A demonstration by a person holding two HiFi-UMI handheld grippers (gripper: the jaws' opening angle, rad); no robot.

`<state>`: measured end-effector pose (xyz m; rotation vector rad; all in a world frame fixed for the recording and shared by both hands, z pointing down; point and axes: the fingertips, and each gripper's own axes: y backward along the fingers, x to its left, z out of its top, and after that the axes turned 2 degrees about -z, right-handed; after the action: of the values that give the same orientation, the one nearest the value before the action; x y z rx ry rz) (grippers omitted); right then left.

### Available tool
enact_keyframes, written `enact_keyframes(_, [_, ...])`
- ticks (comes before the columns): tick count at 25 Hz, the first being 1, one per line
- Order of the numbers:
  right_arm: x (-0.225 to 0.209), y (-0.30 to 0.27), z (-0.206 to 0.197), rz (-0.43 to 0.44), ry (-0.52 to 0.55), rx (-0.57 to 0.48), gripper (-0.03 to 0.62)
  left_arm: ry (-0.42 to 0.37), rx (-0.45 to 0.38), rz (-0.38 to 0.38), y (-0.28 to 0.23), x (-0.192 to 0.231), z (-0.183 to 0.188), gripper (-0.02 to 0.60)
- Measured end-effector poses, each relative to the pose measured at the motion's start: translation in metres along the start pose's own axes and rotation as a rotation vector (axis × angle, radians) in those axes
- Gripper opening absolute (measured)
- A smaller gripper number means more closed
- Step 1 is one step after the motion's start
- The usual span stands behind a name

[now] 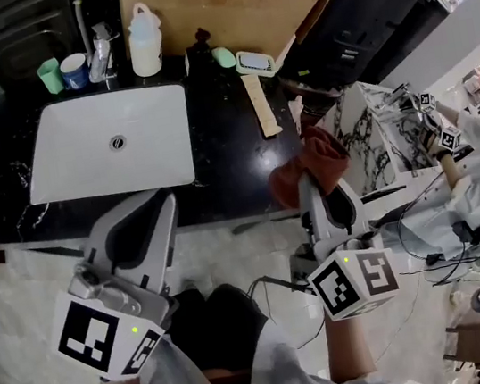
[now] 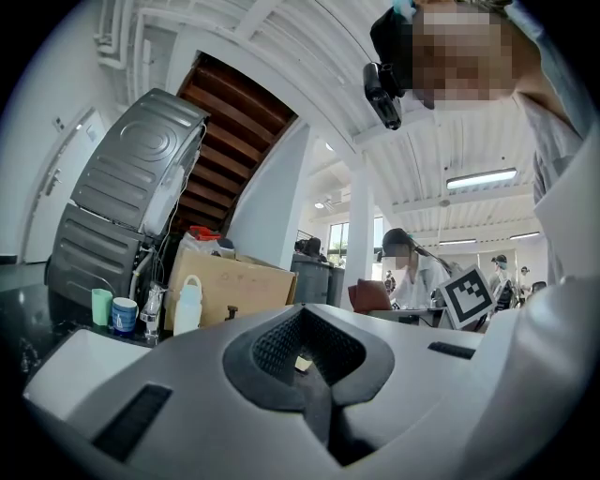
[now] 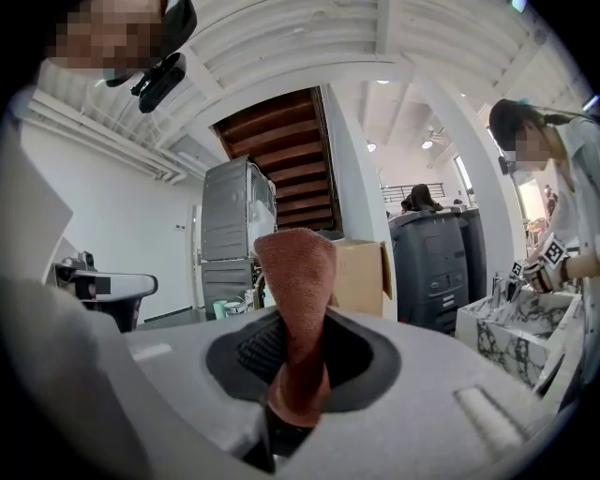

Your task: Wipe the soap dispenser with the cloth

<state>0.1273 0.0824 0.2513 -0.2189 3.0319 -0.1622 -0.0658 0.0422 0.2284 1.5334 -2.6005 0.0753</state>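
Observation:
The soap dispenser (image 1: 197, 54), a small dark pump bottle, stands at the back of the black counter (image 1: 234, 156), right of the white sink (image 1: 110, 144). In the left gripper view the dispenser (image 2: 230, 315) shows small and far off before a cardboard box. My right gripper (image 1: 322, 193) is shut on a rust-red cloth (image 1: 312, 164), held off the counter's front right corner. In the right gripper view the cloth (image 3: 298, 309) stands up out of the right gripper (image 3: 295, 380). My left gripper (image 1: 143, 234) hovers in front of the sink, shut and empty; the left gripper (image 2: 311, 367) holds nothing.
A white plastic bottle (image 1: 144, 41), a tap (image 1: 101, 53), a green cup (image 1: 49, 76) and a blue-and-white cup (image 1: 73, 70) line the counter's back. A cardboard box (image 1: 219, 0), a soap dish (image 1: 254, 63) and a wooden strip (image 1: 260, 104) lie right of the dispenser. A second person (image 1: 479, 162) works at a marble top (image 1: 377, 142).

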Motion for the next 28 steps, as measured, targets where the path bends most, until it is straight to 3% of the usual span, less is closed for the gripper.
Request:
enact_keyframes(6, [-0.006,0.030,-0.001,0.035,0.007,-0.004,0.075,-0.007,0.010,0.011,0.001,-0.029,-0.002,0.003])
enact_keyframes(23, [-0.041,0.139,-0.009,0.172,0.017,0.011,0.075,-0.004,0.017,0.136,0.033,-0.148,-0.013,0.003])
enact_keyframes(28, [-0.045,0.166,-0.011,0.187,0.022,0.014,0.075,-0.010,0.011,0.136,0.040,-0.173,-0.012,0.003])
